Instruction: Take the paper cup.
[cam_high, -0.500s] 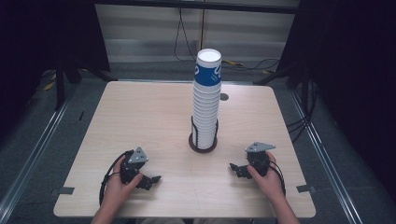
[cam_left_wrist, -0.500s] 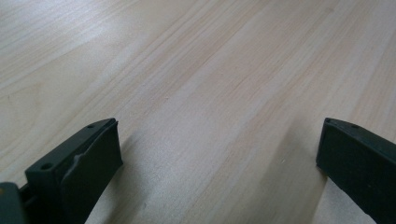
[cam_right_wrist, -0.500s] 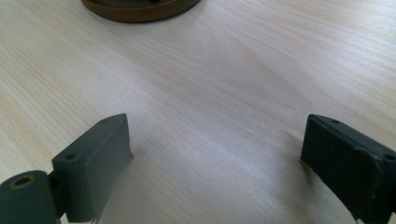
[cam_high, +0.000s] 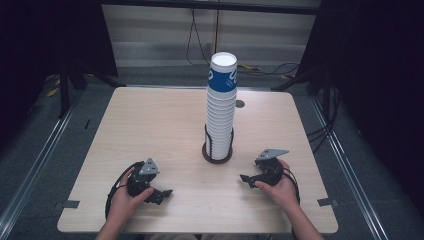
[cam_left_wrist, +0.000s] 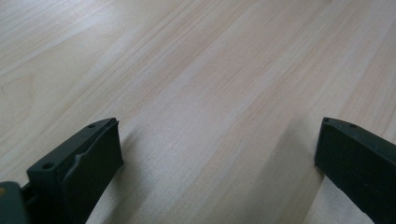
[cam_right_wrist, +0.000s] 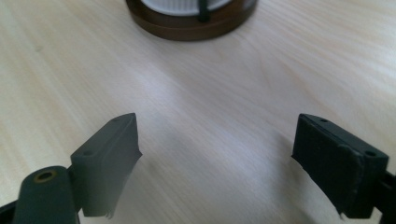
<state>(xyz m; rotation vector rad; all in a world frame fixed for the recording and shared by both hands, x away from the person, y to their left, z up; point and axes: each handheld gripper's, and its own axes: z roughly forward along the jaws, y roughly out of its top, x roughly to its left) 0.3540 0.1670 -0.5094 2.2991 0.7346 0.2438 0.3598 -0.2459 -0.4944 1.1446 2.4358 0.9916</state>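
Right black two-jaw gripper (cam_high: 246, 179) at 4 o'clock of the table, jaws apart on nothing, aimed toward 10 o'clock. Left black two-jaw gripper (cam_high: 165, 193) at 7 o'clock, also spread wide, empty. Tall stack of white paper cups (cam_high: 220, 107) in a dark round wire holder (cam_high: 218, 152), centre table. Likely to topple if nudged sideways low down. Both hands low, resting on the pale wooden table (cam_high: 150, 125).

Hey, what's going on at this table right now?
A person sits at a wooden table with a hand-held gripper in each hand. The left hand-held gripper and the right hand-held gripper both rest low near the table's front edge, jaws open and empty. Between them, farther back, a tall stack of paper cups stands upright in a round holder, untouched.
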